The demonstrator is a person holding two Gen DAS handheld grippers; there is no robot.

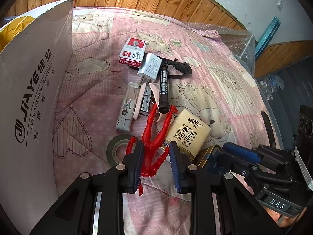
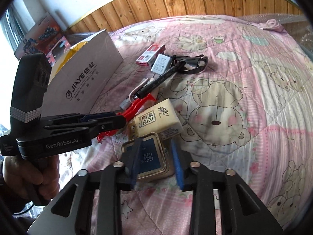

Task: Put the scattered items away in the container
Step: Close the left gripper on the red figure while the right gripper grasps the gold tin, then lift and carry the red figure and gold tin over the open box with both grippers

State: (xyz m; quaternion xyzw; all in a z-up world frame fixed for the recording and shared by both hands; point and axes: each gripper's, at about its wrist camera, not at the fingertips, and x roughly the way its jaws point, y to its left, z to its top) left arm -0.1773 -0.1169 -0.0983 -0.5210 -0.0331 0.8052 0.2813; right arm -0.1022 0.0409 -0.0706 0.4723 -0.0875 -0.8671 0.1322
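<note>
A red plastic figure (image 1: pixel 154 137) lies on the pink quilt, its lower half between the jaws of my left gripper (image 1: pixel 156 145), which stands open around it. From the right wrist view the figure (image 2: pixel 137 105) sticks out past the left gripper (image 2: pixel 115 117). My right gripper (image 2: pixel 156 143) is open and straddles a gold tin with a blue lid (image 2: pixel 150 156). The cardboard box (image 1: pixel 35 98) marked JIAYE stands at the left, its inside hidden. The right gripper (image 1: pixel 244 154) sits low at the right.
On the quilt lie a tissue pack (image 1: pixel 187 133), tape roll (image 1: pixel 117 148), pink stapler (image 1: pixel 144 99), grey tube (image 1: pixel 126 107), black marker (image 1: pixel 164 90), white charger (image 1: pixel 151 66), staples box (image 1: pixel 133 52) and black glasses (image 1: pixel 180 66). A hand (image 2: pixel 29 174) holds the left gripper.
</note>
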